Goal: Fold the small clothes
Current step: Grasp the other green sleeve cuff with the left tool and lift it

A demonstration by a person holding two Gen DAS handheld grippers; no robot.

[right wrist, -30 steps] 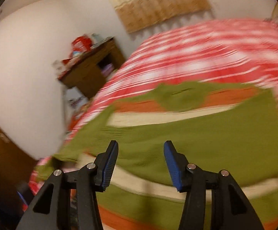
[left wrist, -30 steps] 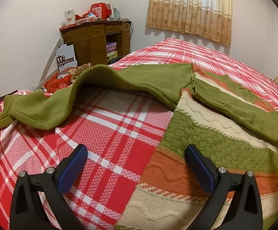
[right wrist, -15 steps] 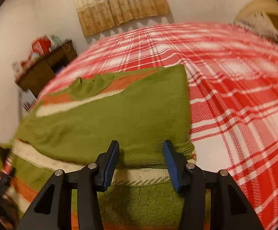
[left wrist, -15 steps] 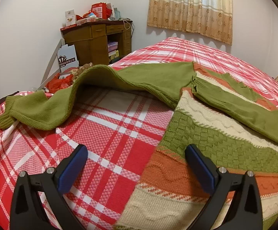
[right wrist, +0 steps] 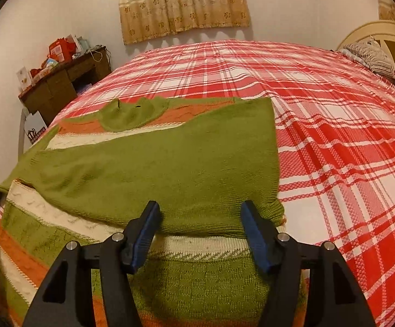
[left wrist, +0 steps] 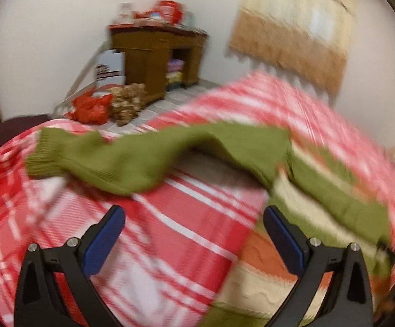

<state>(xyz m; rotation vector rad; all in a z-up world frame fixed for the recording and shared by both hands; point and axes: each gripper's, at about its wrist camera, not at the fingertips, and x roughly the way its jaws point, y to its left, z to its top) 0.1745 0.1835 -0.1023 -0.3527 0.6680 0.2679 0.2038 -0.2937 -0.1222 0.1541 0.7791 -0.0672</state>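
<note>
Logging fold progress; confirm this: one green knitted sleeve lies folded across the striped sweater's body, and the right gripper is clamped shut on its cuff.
Wrong on the grip. The right wrist view shows the right gripper open, its jaws apart over the green knitted sleeve, which lies folded across the striped knitted sweater.

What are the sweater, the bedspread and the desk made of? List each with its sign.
Sweater: knitted yarn, probably wool or acrylic; ribbed cuffs and stitch texture show.
Bedspread: woven cloth, matte; the red and white plaid shows a checked weave.
Desk: dark brown wood or veneer, by its look.
</note>
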